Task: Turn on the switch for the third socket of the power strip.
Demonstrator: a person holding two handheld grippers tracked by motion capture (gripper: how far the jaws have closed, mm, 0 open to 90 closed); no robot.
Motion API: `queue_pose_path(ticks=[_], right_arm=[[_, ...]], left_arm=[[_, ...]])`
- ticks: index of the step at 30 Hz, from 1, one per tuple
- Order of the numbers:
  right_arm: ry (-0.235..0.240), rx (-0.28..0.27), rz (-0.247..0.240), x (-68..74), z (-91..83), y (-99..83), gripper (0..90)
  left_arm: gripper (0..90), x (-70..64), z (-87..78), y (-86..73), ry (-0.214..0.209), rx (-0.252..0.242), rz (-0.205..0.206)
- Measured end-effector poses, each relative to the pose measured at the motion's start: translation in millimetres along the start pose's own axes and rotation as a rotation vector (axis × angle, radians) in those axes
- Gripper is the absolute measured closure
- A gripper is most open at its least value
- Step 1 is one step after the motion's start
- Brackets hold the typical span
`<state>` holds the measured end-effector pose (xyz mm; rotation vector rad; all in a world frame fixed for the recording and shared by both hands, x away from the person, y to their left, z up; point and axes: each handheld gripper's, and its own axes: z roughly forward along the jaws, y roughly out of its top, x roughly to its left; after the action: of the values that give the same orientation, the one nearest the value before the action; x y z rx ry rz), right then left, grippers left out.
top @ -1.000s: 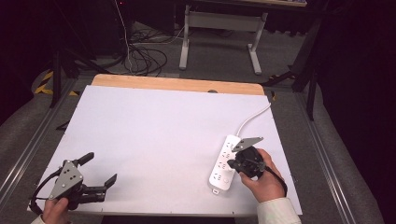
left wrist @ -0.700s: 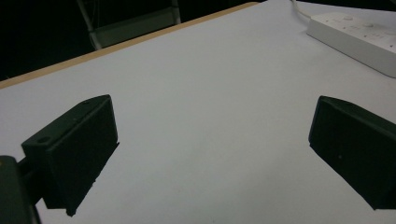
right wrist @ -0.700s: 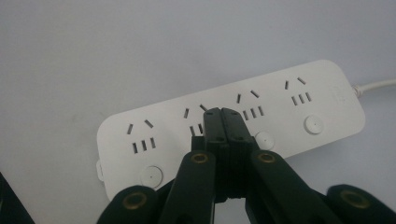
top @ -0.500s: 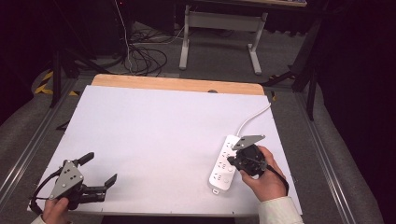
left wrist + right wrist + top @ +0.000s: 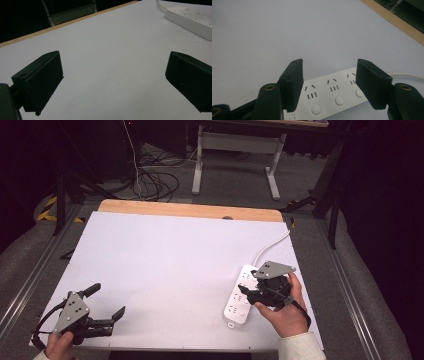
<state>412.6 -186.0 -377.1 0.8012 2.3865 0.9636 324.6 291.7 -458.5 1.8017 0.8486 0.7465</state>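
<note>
A white power strip (image 5: 240, 295) with several sockets and round buttons lies at the right side of the white table, its white cable (image 5: 270, 245) running off toward the back. My right gripper (image 5: 246, 293) hovers open just over the strip, and in the right gripper view the strip (image 5: 332, 96) lies between and below the spread jaws of that gripper (image 5: 328, 75). My left gripper (image 5: 106, 301) stands open near the front left corner with nothing in it. In the left gripper view its gripper (image 5: 112, 80) looks over bare table, with the strip (image 5: 192, 18) far off at the upper right.
The table top (image 5: 165, 260) is white with a wooden strip (image 5: 190, 211) along its far edge. Beyond it stand a grey metal desk frame (image 5: 235, 155) and loose cables (image 5: 150, 182) on the floor. Metal rails run along both sides of the table.
The right gripper has shifted slightly over the power strip. The left gripper has stayed where it was.
</note>
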Motion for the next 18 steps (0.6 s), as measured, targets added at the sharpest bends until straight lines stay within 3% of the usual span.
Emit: queue_pose_path(ticks=[9, 14, 18], right_arm=[[0.000, -0.026, 0.002, -0.4, -3.8, 0.1, 35.6], [-0.025, -0.098, -0.006, 1.4, -11.3, -0.8, 28.4], [-0.033, -0.165, 0.017, -0.8, -19.1, -6.3, 25.3]], left_arm=[[1.7, 0.0, 0.1, 0.2, 0.001, 0.000, 0.000], [1.7, 0.0, -0.5, 0.1, 0.004, -0.001, -0.002], [1.7, -0.5, -0.4, 0.2, 0.003, -0.003, -0.002]])
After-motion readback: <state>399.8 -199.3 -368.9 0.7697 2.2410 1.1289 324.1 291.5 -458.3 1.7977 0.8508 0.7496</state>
